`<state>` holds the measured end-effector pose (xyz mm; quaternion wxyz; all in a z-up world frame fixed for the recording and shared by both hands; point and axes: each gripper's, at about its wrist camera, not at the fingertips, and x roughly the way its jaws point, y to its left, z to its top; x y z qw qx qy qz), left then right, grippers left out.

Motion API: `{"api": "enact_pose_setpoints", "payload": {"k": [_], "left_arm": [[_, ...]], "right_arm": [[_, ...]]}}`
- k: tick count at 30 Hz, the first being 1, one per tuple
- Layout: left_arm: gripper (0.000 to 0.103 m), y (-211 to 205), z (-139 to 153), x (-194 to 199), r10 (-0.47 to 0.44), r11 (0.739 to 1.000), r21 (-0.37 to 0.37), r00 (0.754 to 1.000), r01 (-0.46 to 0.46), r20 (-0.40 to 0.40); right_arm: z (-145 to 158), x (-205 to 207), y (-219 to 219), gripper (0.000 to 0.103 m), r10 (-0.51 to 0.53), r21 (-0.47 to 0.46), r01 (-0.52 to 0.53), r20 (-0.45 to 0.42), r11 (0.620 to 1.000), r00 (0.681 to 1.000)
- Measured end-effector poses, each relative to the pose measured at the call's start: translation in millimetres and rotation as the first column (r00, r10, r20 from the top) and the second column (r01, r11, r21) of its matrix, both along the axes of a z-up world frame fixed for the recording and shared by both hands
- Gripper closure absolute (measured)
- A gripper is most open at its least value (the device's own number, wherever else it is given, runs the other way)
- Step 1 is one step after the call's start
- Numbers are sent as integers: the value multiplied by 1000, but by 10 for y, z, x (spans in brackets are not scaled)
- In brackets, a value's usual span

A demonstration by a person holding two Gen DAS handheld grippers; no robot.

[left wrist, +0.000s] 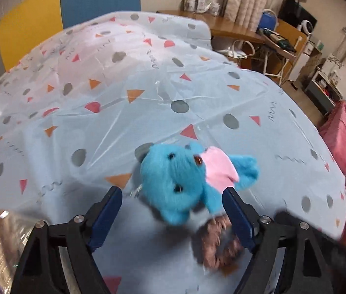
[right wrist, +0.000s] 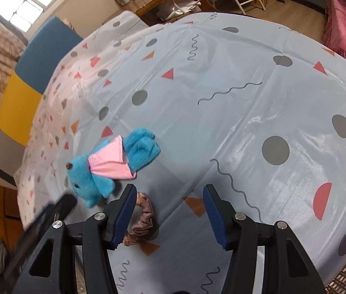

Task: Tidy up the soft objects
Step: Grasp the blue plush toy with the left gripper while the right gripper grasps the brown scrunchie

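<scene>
Plush bear [right wrist: 110, 165] lies lengthwise, head toward left gripper [left wrist: 173, 210].

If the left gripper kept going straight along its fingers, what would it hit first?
Most likely the blue plush bear, lying just beyond the open left gripper and centred between its fingers. The brown scrunchie sits off toward the right finger; depth is uncertain.

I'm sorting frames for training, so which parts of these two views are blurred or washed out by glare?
Left wrist view: the blue plush bear in a pink shirt and brown fabric scrunchie are motion-smeared, and the patterned plastic tablecloth looks washed out at far left. Right wrist view: bear fairly sharp, glare streaks on the cloth, left gripper blurred at the lower left.
</scene>
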<state>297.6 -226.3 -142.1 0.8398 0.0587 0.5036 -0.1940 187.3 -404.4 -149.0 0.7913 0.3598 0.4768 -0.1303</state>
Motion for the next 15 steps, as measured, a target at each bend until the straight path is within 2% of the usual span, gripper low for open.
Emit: {"api": "enact_pose_setpoints", "payload": {"k": [3, 5, 6, 7, 11, 15], "left_arm": [[17, -83, -150, 212, 24, 1000, 6, 999, -24, -45], [20, -102, -295, 324, 34, 999, -2, 994, -34, -108], [39, -87, -335, 359, 36, 999, -25, 990, -39, -135], [43, -67, -368, 382, 33, 997, -59, 986, -43, -163], [50, 68, -306, 344, 38, 991, -123, 984, -59, -173], [51, 241, -160, 293, 79, 983, -149, 983, -104, -164]], "right_arm": [[-15, 24, 48, 46, 23, -3, -23, -8, 1000, 1000], [-16, 37, 69, 46, 31, -14, -31, -13, 999, 999], [-20, 40, 71, 46, 32, -15, -33, -15, 999, 999], [-26, 46, 72, 46, 36, -15, -36, -18, 999, 999], [-33, 66, 109, 46, 57, -24, -57, -23, 998, 998], [-30, 96, 156, 46, 81, -36, -82, -22, 996, 996]]}}
